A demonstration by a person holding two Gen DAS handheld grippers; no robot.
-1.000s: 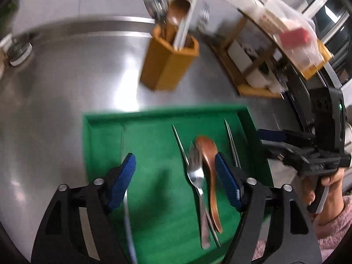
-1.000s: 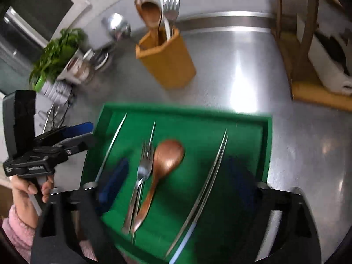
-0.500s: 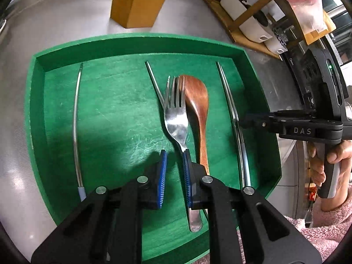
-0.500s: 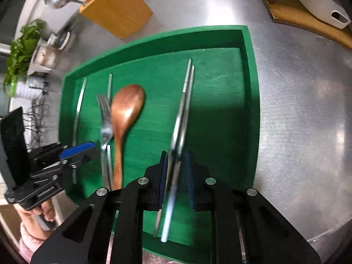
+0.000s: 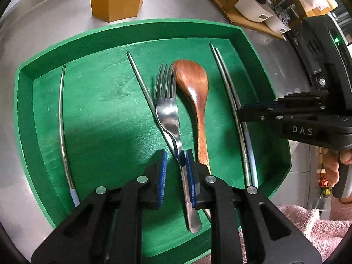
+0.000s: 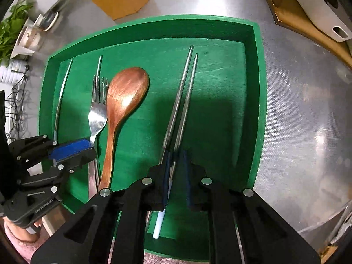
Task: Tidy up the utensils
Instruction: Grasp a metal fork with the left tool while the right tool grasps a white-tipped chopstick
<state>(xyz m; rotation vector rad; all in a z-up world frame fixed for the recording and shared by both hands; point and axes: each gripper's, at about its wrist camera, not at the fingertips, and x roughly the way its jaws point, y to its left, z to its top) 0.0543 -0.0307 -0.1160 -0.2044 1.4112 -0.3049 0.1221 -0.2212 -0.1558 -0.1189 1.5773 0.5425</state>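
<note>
Having been spread wide a second before, left tongs [image 5: 175, 173] were narrowed around the fork [image 5: 168, 114]; right tongs [image 6: 176, 176] likewise around paired chopsticks [image 6: 180, 101], neither clamped; lifting seemed imminent.

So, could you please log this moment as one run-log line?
left gripper: around fork handle | right gripper: around chopstick pair | both in green tray

A steel counter [image 6: 308, 101] carries everything. At its far right stands a wooden rack [image 5: 244, 11] holding white containers [image 5: 253, 4] — one white container [image 6: 319, 15] also shows in the right wrist view. At far left, a leafy green plant [image 6: 11, 33] sits beside small dishes [image 6: 47, 21] — just behind a tangle of wire [image 6: 17, 101].
</note>
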